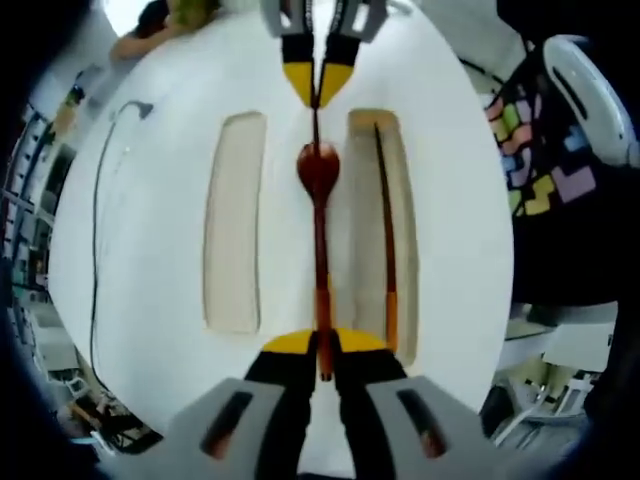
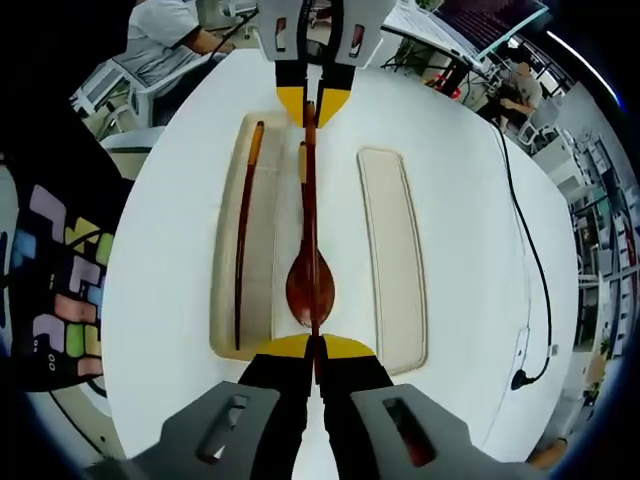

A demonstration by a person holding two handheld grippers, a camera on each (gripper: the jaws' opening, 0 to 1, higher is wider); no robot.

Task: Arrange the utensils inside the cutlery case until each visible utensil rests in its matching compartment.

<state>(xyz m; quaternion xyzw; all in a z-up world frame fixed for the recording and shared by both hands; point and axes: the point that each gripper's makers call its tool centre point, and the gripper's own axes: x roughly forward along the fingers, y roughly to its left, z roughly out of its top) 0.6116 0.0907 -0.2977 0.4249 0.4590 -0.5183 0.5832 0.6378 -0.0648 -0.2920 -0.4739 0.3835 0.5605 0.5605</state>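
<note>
A dark red wooden spoon [image 1: 318, 170] lies lengthwise between two beige compartments of the cutlery case on the white table. My left gripper [image 1: 322, 350] is shut on its handle end. A thin chopstick with an orange band [image 2: 302, 160] runs along the spoon, and its dark tip sticks out past the spoon bowl [image 2: 310, 285]. My right gripper [image 2: 318, 352] is shut on that tip and also appears facing me as the right gripper [image 1: 318, 88]. The left gripper [image 2: 310, 105] shows at the far end. Another chopstick [image 1: 385, 220] [image 2: 244, 230] lies in one compartment [image 2: 262, 300].
The other beige compartment [image 1: 232, 225] [image 2: 392, 255] holds nothing. A black cable [image 1: 100, 230] [image 2: 535, 260] runs along the round white table [image 1: 150, 300]. A colourful block-patterned cloth [image 1: 535, 150] [image 2: 60, 280] hangs beside the table. People sit beyond its far edge.
</note>
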